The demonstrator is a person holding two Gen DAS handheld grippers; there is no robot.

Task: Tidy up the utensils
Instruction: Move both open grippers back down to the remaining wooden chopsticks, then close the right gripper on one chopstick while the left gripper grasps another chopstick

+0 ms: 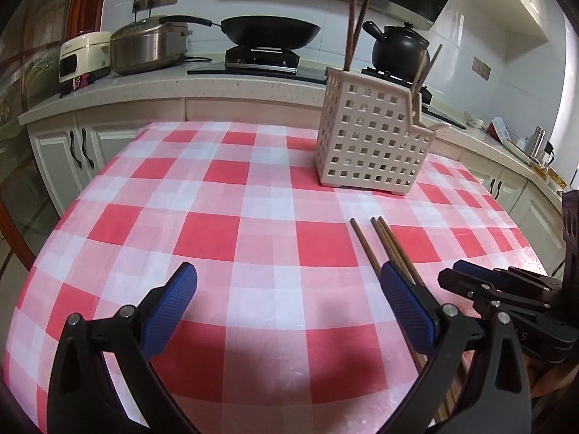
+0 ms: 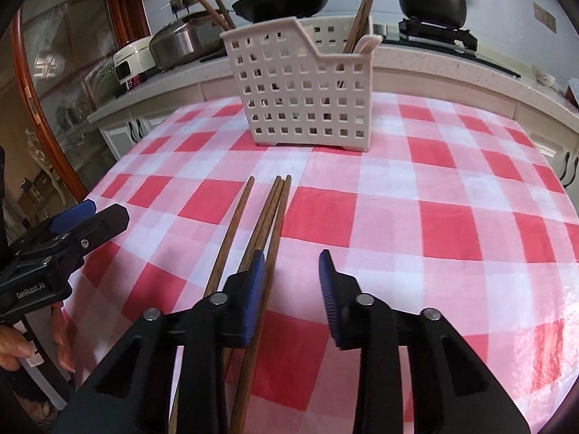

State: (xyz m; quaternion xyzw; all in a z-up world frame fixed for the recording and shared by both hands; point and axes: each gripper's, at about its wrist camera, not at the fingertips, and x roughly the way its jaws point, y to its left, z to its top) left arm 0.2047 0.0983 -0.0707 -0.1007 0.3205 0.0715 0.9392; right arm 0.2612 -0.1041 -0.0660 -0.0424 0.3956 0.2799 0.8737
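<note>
A cream perforated utensil holder (image 1: 372, 137) stands on the red-and-white checked table; it also shows in the right wrist view (image 2: 304, 90), with brown chopsticks (image 1: 354, 29) and a cream spoon (image 2: 367, 44) standing in it. Several brown chopsticks (image 2: 267, 224) lie flat on the cloth, also in the left wrist view (image 1: 389, 246). My right gripper (image 2: 291, 275) is open just above them, its left pad (image 2: 253, 289) over the chopsticks. My left gripper (image 1: 287, 307) is open and empty, low over the cloth to their left.
The table (image 1: 217, 217) ends at a kitchen counter (image 1: 181, 90) with a wok (image 1: 269, 30), a steel pot (image 1: 144, 47), a black clay pot (image 1: 400, 49) and a stove. Cabinets stand below the counter.
</note>
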